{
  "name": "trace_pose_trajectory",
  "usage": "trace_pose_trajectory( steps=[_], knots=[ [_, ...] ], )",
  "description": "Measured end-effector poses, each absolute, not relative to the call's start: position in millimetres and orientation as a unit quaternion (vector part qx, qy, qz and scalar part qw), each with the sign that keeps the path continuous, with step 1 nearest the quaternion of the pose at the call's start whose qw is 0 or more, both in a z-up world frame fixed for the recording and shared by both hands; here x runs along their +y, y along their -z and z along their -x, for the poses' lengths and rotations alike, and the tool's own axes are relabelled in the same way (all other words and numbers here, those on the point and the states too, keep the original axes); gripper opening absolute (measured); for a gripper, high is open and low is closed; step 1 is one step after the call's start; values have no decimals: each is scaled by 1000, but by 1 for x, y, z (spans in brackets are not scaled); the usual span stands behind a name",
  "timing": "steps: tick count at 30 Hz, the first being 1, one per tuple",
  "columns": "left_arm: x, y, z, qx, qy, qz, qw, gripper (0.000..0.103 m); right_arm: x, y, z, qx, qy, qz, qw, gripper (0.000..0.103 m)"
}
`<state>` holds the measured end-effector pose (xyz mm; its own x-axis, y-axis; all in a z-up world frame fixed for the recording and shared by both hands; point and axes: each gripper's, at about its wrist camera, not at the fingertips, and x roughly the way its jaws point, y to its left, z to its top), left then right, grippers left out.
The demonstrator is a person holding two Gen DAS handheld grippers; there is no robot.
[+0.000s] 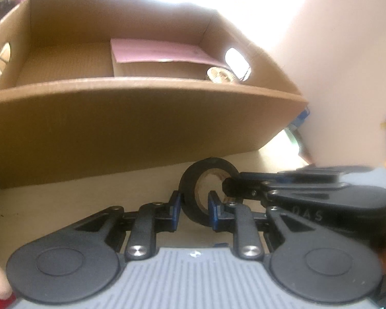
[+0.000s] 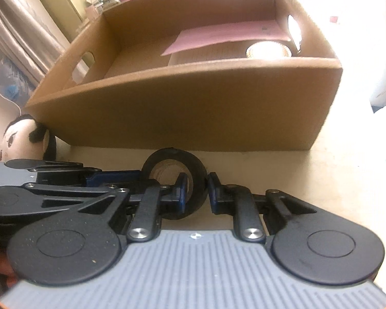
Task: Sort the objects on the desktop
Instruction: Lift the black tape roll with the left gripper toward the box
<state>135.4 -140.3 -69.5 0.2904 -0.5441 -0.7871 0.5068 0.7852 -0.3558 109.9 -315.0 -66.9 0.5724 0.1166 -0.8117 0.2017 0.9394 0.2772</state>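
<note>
A black tape roll (image 1: 190, 193) stands on edge on the desk just in front of a cardboard box (image 1: 131, 118). My left gripper (image 1: 194, 206) is shut on the roll's left wall, one finger outside and one in the hole. My right gripper (image 2: 196, 189) is shut on the roll's (image 2: 176, 180) right wall in the same way. It enters the left wrist view from the right (image 1: 231, 185). The left gripper shows at the left of the right wrist view (image 2: 131, 177). The box (image 2: 193, 103) holds a pink sheet (image 1: 157, 50) and a light tape roll (image 1: 220, 74).
A stuffed doll (image 2: 20, 139) lies left of the box. A pale wall or panel (image 1: 347, 64) rises at the right in the left wrist view. Room clutter sits far behind the box. The beige desk (image 2: 321, 180) extends right of the grippers.
</note>
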Motion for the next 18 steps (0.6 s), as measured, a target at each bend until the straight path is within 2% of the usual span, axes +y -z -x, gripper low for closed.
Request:
trace_pose_trajectory(
  steps=[18],
  knots=[
    [-132, -34, -80, 380, 352, 34, 855, 23, -334, -29, -48, 354, 39, -155, 921, 16]
  ],
)
